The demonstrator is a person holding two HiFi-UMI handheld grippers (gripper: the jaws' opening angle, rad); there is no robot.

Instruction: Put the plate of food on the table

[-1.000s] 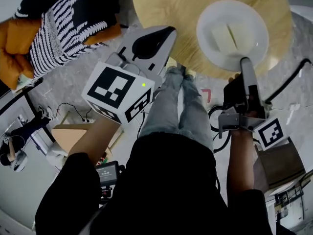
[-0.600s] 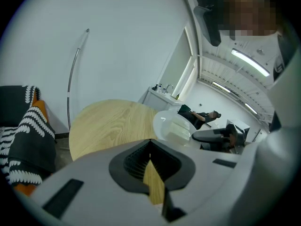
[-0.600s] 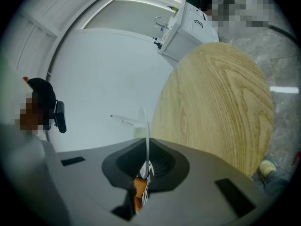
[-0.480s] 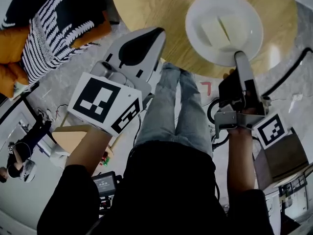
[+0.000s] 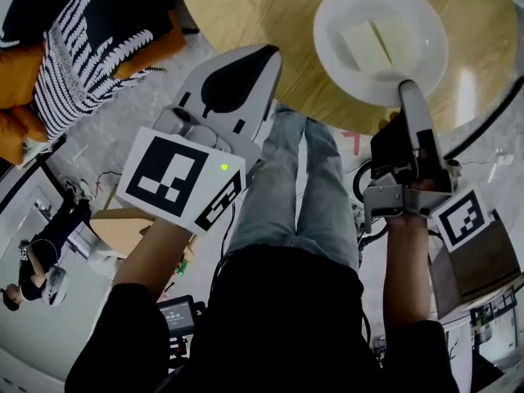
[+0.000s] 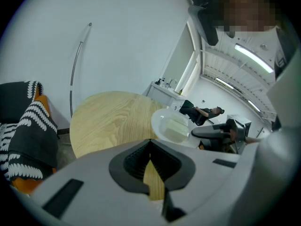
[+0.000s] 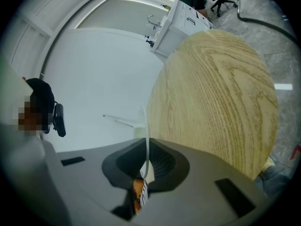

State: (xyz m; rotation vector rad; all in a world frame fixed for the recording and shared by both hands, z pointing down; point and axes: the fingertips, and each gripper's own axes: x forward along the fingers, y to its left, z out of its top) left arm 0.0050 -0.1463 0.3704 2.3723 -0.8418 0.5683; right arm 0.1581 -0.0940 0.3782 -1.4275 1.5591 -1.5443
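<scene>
A white plate with two pale slices of food is over the near right part of the round wooden table. My right gripper is shut on the plate's near rim. I cannot tell whether the plate rests on the wood. In the right gripper view the plate shows edge-on between the jaws of the right gripper, beside the table. My left gripper hangs by the table's near edge, jaws together and empty. The left gripper view shows the left gripper, the plate and the right gripper.
An orange seat with a black-and-white striped blanket stands left of the table. The person's jeans-clad legs are below the table edge. A cardboard box and cables lie on the floor at left, a brown box at right.
The right gripper has carried the plate slightly farther in over the table. The left gripper has stayed near the table's edge.
</scene>
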